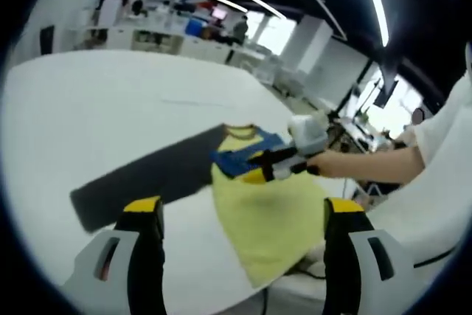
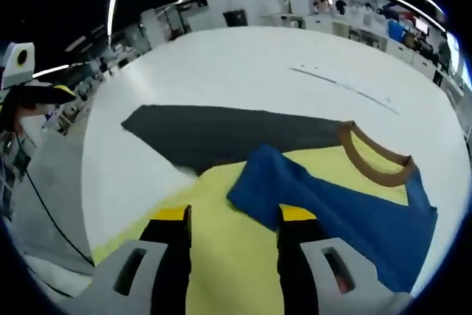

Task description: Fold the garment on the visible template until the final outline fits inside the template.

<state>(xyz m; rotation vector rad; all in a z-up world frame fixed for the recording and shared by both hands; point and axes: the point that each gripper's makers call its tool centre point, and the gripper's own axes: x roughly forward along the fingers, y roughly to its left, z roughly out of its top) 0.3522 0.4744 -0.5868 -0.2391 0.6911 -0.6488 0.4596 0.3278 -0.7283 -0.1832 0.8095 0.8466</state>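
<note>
White tabletop (image 1: 110, 108) spreads across your left gripper view, with an open office of desks and ceiling light strips behind it. On it lies the dark grey template (image 1: 147, 178), a long flat sheet, and the yellow garment (image 1: 273, 219) rests partly over its near end, its lower hem reaching the table edge. Your left gripper (image 1: 243, 219) hangs above the table with its yellow-tipped jaws spread wide apart and nothing between them. From the right, your hand (image 1: 339, 164) brings the right gripper (image 1: 258, 167) in over the blue sleeve (image 1: 236, 161) near the collar – whether its jaws pinch the cloth you cannot tell from here.

Turn to the right gripper view and the same table (image 2: 243, 64) runs away from you, the template (image 2: 221, 134) lying dark across it. The garment (image 2: 221, 256) covers the template's near edge, its blue sleeve (image 2: 332, 204) folded across the yellow body beside the brown-ribbed collar (image 2: 372, 156). Your right gripper (image 2: 232, 219) sits low over the fabric – jaws apart by a moderate gap, the sleeve's edge showing between the tips, though a grip on it cannot be made out. At the far left of this view the left gripper (image 2: 33, 94) shows
</note>
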